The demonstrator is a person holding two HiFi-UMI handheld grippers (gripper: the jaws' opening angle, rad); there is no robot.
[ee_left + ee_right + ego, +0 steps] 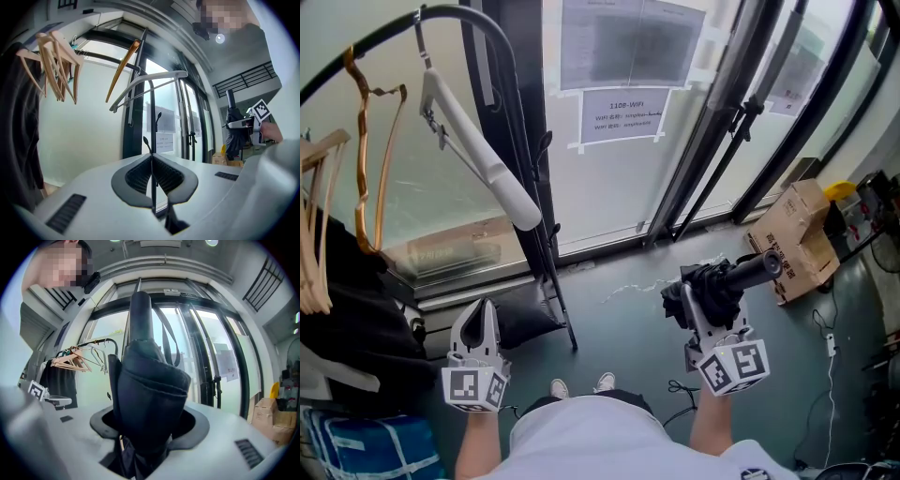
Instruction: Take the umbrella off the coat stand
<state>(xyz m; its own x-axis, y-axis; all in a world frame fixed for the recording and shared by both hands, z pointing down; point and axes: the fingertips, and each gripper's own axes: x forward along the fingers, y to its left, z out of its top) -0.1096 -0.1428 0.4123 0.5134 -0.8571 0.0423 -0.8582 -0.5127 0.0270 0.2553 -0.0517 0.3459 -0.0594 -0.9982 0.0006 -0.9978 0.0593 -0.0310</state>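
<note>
A folded black umbrella (724, 279) lies level between the jaws of my right gripper (705, 300), which is shut on it, right of the coat stand and apart from it. In the right gripper view the umbrella (150, 390) stands up out of the jaws and fills the middle. The coat stand's black rail (473, 14) curves over the upper left, with its post (534, 197) running down to the floor. My left gripper (478, 319) hangs low left of the post, shut and holding nothing; its pads (161, 176) meet in the left gripper view.
A white hanger (478, 155), a thin brown hanger (364, 169), wooden hangers (319, 234) and a dark garment (347, 309) hang on the rail. Glass doors with a paper notice (622, 114) stand ahead. A cardboard box (797, 239) and cables (830, 347) lie at the right, a blue bag (366, 445) at the lower left.
</note>
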